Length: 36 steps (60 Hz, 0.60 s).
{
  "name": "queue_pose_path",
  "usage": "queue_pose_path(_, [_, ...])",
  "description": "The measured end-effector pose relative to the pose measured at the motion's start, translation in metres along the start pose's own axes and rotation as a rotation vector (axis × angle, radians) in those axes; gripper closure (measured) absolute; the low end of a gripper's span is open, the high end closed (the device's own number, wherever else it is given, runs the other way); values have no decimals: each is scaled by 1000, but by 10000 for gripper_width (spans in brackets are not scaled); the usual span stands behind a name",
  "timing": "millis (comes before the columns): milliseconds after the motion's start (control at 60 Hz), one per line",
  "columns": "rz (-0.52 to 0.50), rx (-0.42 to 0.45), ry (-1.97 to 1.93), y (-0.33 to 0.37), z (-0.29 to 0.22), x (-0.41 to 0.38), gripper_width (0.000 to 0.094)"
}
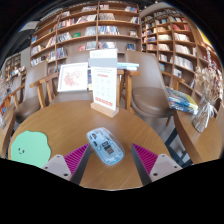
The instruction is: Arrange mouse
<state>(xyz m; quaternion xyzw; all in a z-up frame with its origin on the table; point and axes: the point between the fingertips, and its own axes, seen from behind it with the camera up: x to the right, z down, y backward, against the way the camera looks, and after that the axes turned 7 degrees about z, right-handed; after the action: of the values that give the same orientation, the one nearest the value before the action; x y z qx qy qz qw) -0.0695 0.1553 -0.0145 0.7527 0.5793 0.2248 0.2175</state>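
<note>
The gripper [107, 163] sits wide open, with the mouse [105, 146] lying between its fingers, long axis slightly skewed to them.

Both fingers [76, 163] are cut off at their base, so only the pink pads and dark tips show. The green mat [30, 149], left of the fingers, runs partly out of view. Print on the upright sign [104, 86] beyond them is perhaps too small to read.

Single tongs-mounted view, low and close over the table [70, 125], facing the bookshelves [90, 25].
</note>
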Motion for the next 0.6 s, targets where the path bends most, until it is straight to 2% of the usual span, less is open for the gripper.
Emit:
queue_pose_path(300, [35, 3, -30, -33, -22, 11, 130])
queue_pose_path(383, [31, 6, -26, -34, -24, 8, 238])
queue_pose_path(417, [22, 9, -18, -34, -25, 5, 338])
queue_pose_path(433, [14, 11, -13, -35, -25, 3, 448])
queue_pose_path(450, [23, 11, -8, -35, -26, 4, 485])
queue_pose_path(550, [33, -23, -9, -22, -24, 4, 516])
queue_pose_path(600, [18, 5, -42, -4, -36, -1, 517])
